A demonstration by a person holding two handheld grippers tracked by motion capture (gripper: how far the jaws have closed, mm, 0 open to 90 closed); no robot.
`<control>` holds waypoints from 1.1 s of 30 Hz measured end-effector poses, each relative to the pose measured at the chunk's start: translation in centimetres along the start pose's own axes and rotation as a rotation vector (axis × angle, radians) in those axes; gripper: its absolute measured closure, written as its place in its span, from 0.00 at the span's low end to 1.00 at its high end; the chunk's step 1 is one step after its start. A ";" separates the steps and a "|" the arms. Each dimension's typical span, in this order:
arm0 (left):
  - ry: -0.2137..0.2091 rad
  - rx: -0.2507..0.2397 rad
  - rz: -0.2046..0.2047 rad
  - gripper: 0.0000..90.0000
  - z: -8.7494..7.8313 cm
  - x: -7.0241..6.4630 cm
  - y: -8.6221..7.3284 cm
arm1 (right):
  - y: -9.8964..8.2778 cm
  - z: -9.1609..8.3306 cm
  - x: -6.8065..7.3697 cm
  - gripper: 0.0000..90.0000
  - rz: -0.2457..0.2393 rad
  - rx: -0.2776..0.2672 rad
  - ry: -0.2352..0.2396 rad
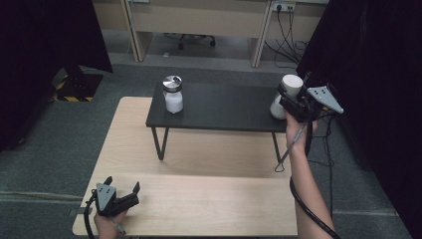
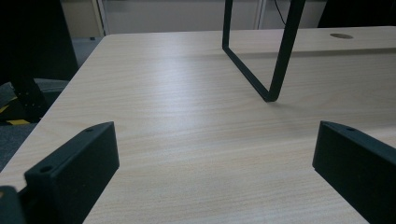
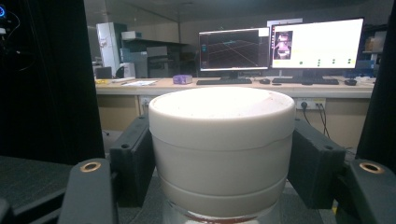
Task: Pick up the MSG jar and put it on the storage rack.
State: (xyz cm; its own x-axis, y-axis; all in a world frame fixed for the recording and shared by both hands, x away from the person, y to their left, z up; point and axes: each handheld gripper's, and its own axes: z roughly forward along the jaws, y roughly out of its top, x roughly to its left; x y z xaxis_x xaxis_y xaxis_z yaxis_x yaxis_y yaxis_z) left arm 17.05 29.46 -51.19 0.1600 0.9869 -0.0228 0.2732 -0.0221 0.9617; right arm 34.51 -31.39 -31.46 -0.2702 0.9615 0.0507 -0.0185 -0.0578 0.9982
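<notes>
A white-lidded jar (image 1: 284, 97) stands at the right end of a small black raised shelf (image 1: 219, 107). My right gripper (image 1: 291, 103) is shut on its lid; in the right gripper view both black pads (image 3: 133, 158) press the sides of the cream lid (image 3: 222, 144). A second jar (image 1: 173, 94) with a metal lid and white contents stands at the shelf's left end. My left gripper (image 1: 122, 190) rests open near the front left corner of the wooden table (image 1: 199, 204). Its jaws stand wide apart over bare wood (image 2: 201, 140).
The shelf's black wire legs (image 2: 261, 60) stand on the wooden table ahead of my left gripper. Black curtains hang on both sides. A desk with monitors (image 3: 280, 49) stands beyond the jar. Grey carpet surrounds the table.
</notes>
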 end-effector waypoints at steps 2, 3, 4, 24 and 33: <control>0.000 -0.001 0.000 0.00 0.0 0.0 0.0 | 0.0 0.0 0.0 0.36 0.001 -0.001 0.001; 0.000 -0.001 0.000 0.00 0.0 0.0 0.0 | -0.1 0.0 0.0 0.34 -0.002 -0.003 0.000; 0.000 -0.002 -0.001 0.00 0.0 0.0 0.0 | 0.0 0.1 0.1 0.30 -0.008 0.000 -0.007; 0.007 -0.007 -0.011 0.00 -0.1 0.0 -0.1 | 0.4 -1.0 1.0 0.00 -0.062 0.063 -0.066; 0.007 -0.004 -0.016 0.00 -0.1 0.0 -0.1 | -0.2 -2.7 1.2 0.00 -0.062 0.040 -0.067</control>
State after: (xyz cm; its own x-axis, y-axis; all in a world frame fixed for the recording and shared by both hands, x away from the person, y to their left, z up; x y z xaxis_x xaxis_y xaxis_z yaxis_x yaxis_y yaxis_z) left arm 16.91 29.49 -51.21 0.1486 0.9882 -0.0364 0.2716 -0.0054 0.9624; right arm 31.60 -30.92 -31.71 -0.2051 0.9787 -0.0102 0.0061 0.0117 0.9999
